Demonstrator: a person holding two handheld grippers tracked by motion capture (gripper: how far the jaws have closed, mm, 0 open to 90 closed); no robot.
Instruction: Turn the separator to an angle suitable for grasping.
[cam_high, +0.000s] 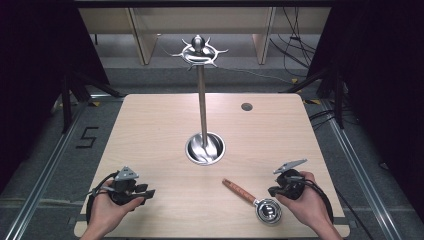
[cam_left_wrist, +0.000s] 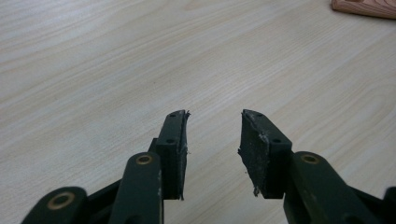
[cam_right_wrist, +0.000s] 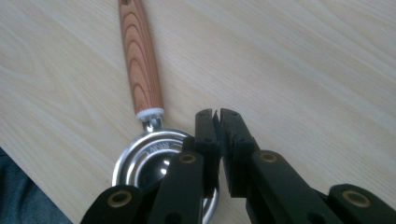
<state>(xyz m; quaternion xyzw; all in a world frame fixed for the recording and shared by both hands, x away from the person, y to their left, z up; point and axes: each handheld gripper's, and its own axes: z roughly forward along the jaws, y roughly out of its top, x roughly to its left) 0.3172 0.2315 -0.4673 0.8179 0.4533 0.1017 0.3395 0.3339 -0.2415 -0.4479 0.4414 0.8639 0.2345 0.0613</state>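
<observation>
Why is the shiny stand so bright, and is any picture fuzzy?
High view: light glints off the steel stand and the spoon's bowl, with dark edges around the table. Both gripper views: the near jaws look sharp, while the far wood goes slightly soft.

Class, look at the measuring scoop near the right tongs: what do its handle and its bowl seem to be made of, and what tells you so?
The handle looks like varnished reddish wood, going by its curved grain lines. The bowl looks like polished metal, probably steel: silvery, with bright reflections and stamped lettering.

One wooden-handled measuring spoon (cam_high: 256, 198), one steel hook stand (cam_high: 202, 100), one table (cam_high: 150, 130), two hand-held grippers.
</observation>
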